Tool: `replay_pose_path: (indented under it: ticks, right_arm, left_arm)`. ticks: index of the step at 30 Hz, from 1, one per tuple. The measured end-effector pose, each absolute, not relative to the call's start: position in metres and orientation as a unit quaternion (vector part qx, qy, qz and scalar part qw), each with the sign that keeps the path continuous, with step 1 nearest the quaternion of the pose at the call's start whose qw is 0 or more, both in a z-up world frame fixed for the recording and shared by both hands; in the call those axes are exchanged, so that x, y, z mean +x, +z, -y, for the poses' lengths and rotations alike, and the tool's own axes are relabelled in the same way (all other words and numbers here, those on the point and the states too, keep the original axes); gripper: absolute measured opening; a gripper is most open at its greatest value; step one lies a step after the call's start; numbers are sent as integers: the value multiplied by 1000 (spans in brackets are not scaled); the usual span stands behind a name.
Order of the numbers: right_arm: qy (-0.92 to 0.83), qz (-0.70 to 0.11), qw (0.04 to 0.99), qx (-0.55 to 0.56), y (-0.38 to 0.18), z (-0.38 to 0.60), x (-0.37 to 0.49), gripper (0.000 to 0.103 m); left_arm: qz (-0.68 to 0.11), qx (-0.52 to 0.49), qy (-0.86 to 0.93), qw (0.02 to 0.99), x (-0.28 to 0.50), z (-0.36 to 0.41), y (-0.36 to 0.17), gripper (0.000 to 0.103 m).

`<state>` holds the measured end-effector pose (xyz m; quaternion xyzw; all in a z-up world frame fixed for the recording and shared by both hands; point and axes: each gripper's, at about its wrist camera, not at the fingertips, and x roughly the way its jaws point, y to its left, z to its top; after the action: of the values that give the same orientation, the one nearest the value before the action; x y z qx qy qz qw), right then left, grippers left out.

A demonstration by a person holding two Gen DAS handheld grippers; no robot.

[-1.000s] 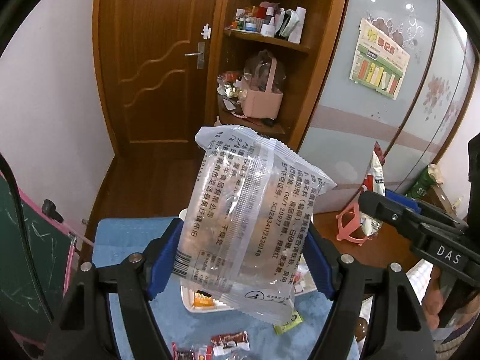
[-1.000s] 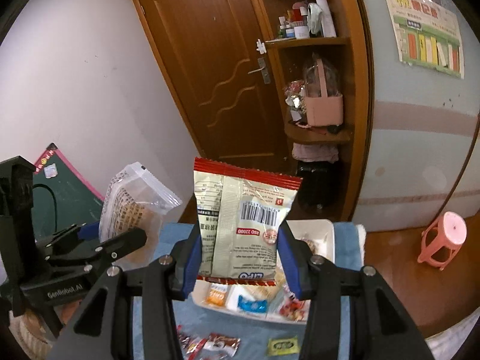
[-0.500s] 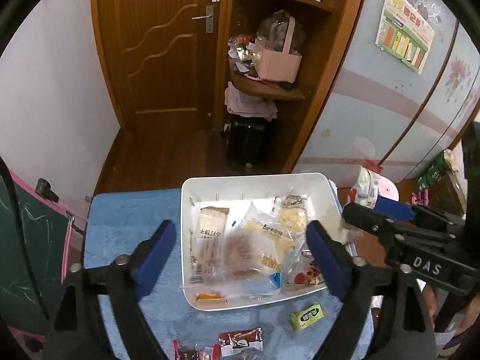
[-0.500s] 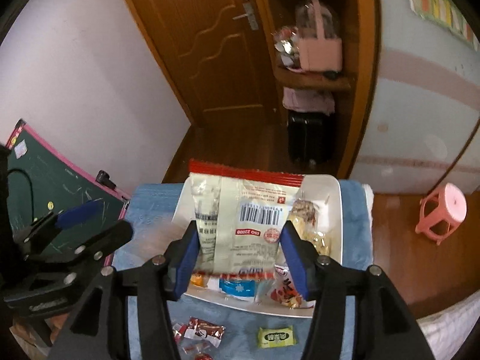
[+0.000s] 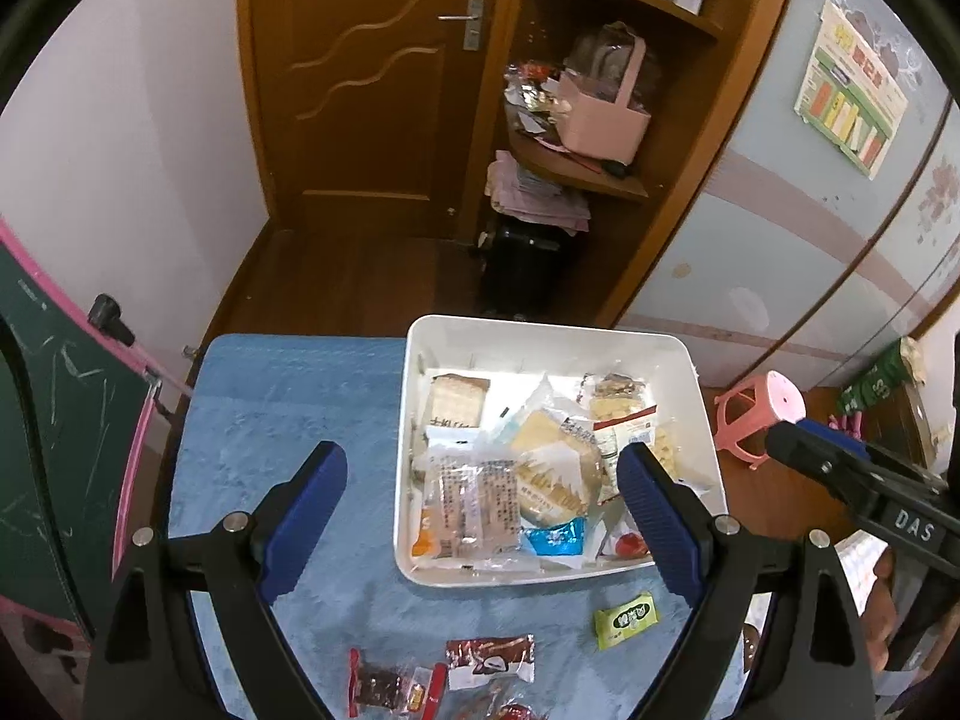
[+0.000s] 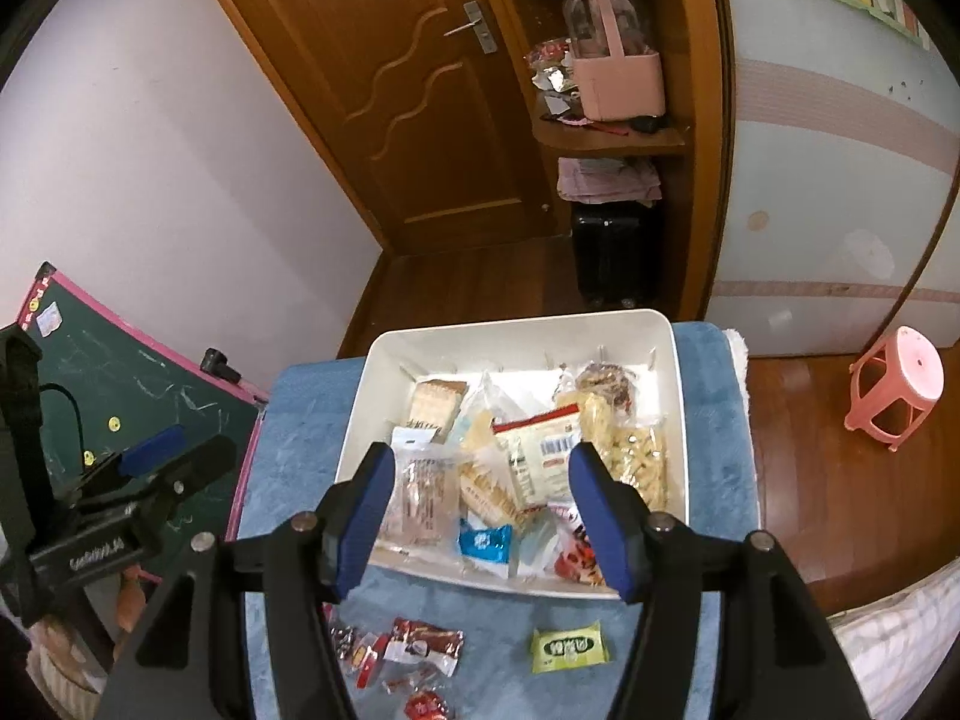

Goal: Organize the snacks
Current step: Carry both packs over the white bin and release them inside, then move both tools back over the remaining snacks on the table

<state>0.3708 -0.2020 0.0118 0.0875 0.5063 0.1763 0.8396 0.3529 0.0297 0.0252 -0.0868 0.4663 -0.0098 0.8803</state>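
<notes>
A white bin on a blue cloth holds several snack packs. The clear printed pack lies at its front left. The red-topped pack lies in the middle. My left gripper is open and empty above the bin's front. My right gripper is open and empty above the bin's front. A green packet and red-brown packets lie on the cloth in front of the bin.
The blue cloth covers a small table. A green chalkboard with pink frame stands at the left. A pink stool sits on the wood floor at the right. A wooden door and shelves stand behind.
Both grippers tilted down over the bin and opened. The clear pack dropped from the left gripper into the bin, then the red-topped pack dropped from the right gripper.
</notes>
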Motion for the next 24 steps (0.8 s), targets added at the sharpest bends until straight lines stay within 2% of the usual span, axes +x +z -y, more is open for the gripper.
replay_pose_path:
  ticks: [13, 24]
  right_arm:
    - [198, -494, 843, 83, 20, 204, 315, 61]
    - [181, -528, 827, 65, -23, 214, 279, 61]
  left_arm:
    - [-459, -96, 16, 883, 293, -54, 27, 91]
    - [-512, -89, 33, 854, 243, -60, -33, 91]
